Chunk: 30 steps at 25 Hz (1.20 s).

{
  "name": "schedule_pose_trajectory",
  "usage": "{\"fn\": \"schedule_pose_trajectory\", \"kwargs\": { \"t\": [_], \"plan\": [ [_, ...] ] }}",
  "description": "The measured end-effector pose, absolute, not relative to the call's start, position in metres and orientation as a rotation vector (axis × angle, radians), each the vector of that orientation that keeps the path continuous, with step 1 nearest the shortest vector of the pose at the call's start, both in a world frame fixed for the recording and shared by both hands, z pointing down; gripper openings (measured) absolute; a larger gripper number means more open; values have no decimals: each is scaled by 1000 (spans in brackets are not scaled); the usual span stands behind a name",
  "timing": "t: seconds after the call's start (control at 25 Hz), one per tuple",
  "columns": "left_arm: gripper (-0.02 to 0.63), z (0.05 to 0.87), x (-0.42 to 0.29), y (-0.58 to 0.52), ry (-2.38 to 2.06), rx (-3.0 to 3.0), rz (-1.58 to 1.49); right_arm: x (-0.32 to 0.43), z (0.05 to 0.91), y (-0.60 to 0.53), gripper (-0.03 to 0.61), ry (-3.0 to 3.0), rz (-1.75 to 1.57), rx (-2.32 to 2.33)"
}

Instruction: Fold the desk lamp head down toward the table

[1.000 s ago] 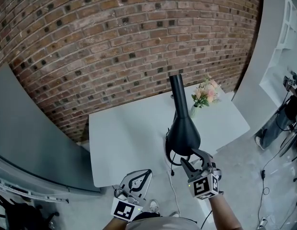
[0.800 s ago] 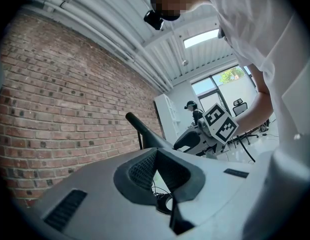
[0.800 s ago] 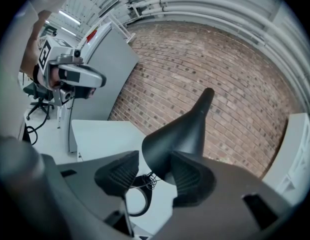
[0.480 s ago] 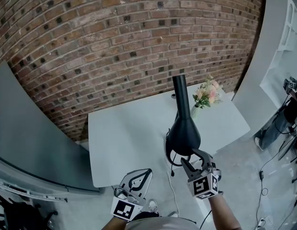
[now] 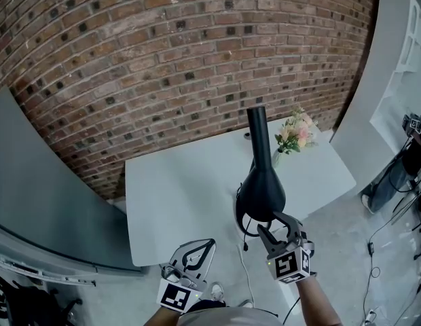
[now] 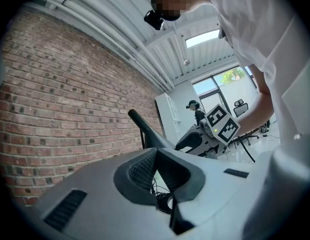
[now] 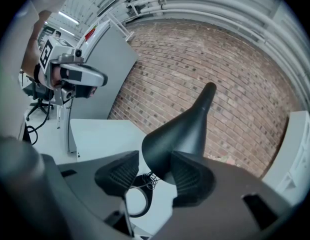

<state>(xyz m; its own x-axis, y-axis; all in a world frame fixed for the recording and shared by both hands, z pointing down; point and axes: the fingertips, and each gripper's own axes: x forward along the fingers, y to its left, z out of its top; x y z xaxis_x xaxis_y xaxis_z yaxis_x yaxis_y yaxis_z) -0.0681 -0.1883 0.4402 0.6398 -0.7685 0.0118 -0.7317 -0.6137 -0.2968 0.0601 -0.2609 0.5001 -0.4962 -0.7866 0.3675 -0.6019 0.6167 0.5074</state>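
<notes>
The black desk lamp stands near the front edge of the white table (image 5: 170, 195). Its cone head (image 5: 261, 192) points down and toward me, and its neck (image 5: 257, 131) rises behind. My right gripper (image 5: 273, 226) is open just in front of the head's lower rim. In the right gripper view, the lamp head (image 7: 180, 134) sits right beyond the parted pads (image 7: 192, 176), overlapping the right one. My left gripper (image 5: 209, 244) is shut and empty, low at the left, off the table. The left gripper view shows the lamp neck (image 6: 145, 129) and the right gripper's marker cube (image 6: 221, 125).
A small vase of pink flowers (image 5: 295, 131) stands on the table behind the lamp. A brick wall (image 5: 183, 60) backs the table. A grey partition (image 5: 41, 195) stands to the left and a white panel (image 5: 373, 80) to the right. A cable (image 5: 248, 277) runs down to the floor.
The view has shifted slightly. Both grippers and the lamp keep nearly the same places.
</notes>
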Motion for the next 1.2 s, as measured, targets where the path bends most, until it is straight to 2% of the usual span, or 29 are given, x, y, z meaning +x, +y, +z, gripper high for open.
{"fn": "schedule_pose_trajectory", "kwargs": {
  "t": [0.36, 0.68, 1.2],
  "plan": [
    [8, 438, -60, -189, 1207, -2603, -171, 65, 485, -259, 199, -2307, -419, 1172],
    [8, 436, -46, -181, 1193, -2611, -165, 75, 470, -248, 118, -2340, -425, 1250],
    [8, 431, -33, -159, 1227, -2593, -137, 82, 462, -221, 43, -2375, -438, 1242]
  ]
}}
